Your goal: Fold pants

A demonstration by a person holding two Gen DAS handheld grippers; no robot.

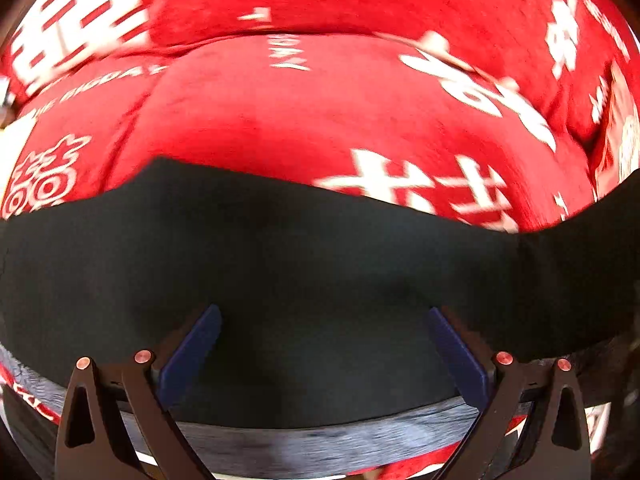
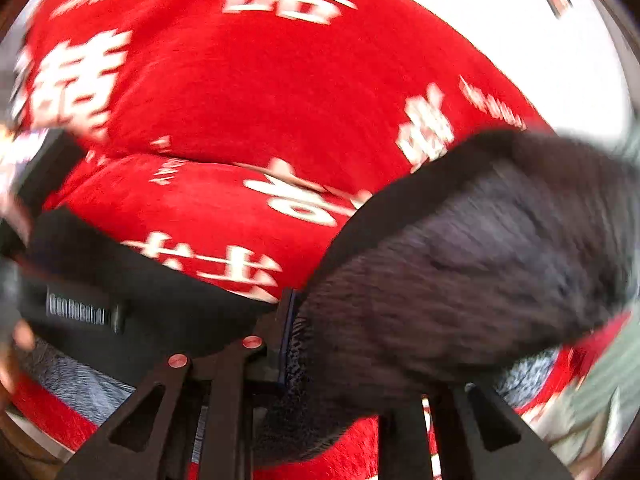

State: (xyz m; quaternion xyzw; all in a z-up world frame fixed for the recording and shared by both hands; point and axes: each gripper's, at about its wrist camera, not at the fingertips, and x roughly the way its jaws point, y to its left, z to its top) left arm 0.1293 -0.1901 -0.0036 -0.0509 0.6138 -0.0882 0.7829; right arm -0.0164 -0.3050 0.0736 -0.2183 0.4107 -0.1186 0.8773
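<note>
Pants (image 1: 320, 264): dark, soft knit, fuzzy lining, on red plush blanket (image 1: 304, 120). Left tongs (image 1: 324, 328) angled steeply down, spread wide. Right tongs (image 2: 296, 320) clenched on pants fabric.

pants (image 1: 304, 264) spread on blanket (image 1: 320, 112), right tongs (image 2: 304, 344) gripping them

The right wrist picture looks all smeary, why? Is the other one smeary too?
Right wrist view: motion blur smears the red blanket's white writing and the dark pants bunched at the right gripper. Left wrist view: milder blur; the left gripper's blue fingers look sharp. Both views bulge, fisheye.
</note>
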